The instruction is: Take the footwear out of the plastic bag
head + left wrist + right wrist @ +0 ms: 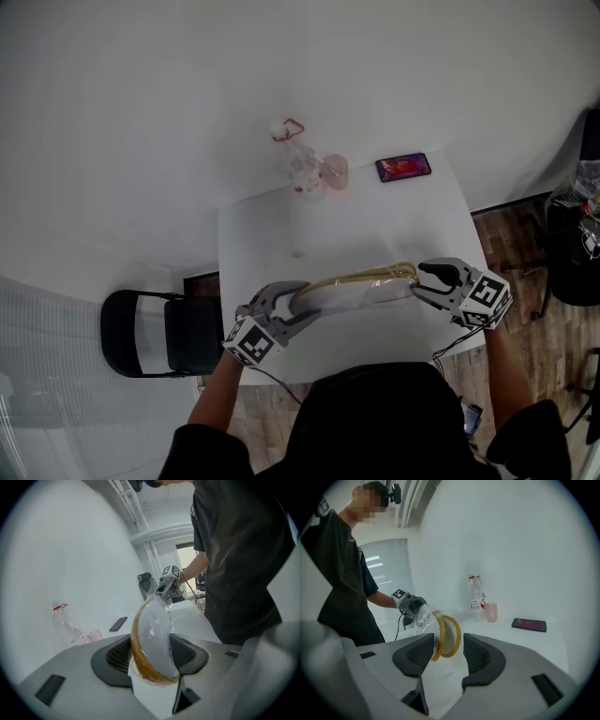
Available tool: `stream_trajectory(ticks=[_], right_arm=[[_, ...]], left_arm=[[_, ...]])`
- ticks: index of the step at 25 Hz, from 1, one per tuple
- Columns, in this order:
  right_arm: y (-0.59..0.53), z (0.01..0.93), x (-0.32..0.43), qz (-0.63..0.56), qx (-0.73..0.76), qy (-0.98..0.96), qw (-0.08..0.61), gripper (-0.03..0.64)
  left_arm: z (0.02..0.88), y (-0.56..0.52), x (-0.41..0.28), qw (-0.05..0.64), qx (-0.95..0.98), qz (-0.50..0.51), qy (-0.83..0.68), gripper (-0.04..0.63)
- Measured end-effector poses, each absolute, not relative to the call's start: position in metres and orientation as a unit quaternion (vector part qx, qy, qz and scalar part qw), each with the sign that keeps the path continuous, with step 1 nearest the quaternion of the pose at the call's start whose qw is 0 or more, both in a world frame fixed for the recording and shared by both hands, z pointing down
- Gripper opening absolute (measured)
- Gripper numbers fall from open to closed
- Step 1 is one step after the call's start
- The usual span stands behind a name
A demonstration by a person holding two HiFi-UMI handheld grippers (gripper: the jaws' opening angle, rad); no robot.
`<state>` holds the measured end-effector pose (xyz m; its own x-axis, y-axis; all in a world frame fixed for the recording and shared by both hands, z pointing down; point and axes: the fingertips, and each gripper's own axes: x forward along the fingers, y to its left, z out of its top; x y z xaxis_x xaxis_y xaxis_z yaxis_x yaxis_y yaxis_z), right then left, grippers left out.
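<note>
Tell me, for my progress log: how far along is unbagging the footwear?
Done: nothing yet; the footwear is still inside the plastic bag. In hand: the left tool grips one end of the bag; the right tool stands open around the other end. Left: pull the footwear out.

Legible print — none at all
</note>
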<state>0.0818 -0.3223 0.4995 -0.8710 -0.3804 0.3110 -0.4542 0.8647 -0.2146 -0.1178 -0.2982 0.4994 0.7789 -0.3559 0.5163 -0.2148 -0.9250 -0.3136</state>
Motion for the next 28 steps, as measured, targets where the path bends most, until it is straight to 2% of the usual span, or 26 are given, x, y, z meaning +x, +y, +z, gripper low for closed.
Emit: stream_trajectory(ticks=[4, 11, 16, 20, 22, 24, 28], right_arm=[[-0.319, 0.486, 0.082, 0.154, 0.195, -0.963, 0.104, 0.202], [-0.318, 0.486, 0.079, 0.155, 0.18, -0.965, 0.116, 0.201], [-0.307, 0.472, 0.077, 0.212, 0.122, -0.967, 0.073, 0.201], [-0.296, 0.471, 0.069, 0.226, 0.091, -0.967, 0.072, 0.194], [-0.296, 0.473, 0.067, 0.214, 0.096, -0.968, 0.084, 0.177], [-0.297, 0.468, 0.065, 0.211, 0.09, -0.97, 0.076, 0.127], [-0.291, 0.465, 0.063, 0.219, 0.073, -0.969, 0.089, 0.121]], left_arm=[[0.482, -0.296, -0.113, 0.125, -0.943, -0.269, 0.148, 0.249], [0.472, -0.293, -0.111, 0.129, -0.947, -0.26, 0.141, 0.247], [0.472, -0.293, -0.114, 0.112, -0.949, -0.257, 0.143, 0.244], [0.473, -0.295, -0.114, 0.108, -0.952, -0.249, 0.143, 0.244], [0.474, -0.295, -0.117, 0.11, -0.952, -0.249, 0.141, 0.244], [0.473, -0.296, -0.119, 0.101, -0.953, -0.246, 0.143, 0.244], [0.473, -0.294, -0.119, 0.091, -0.956, -0.239, 0.145, 0.244]])
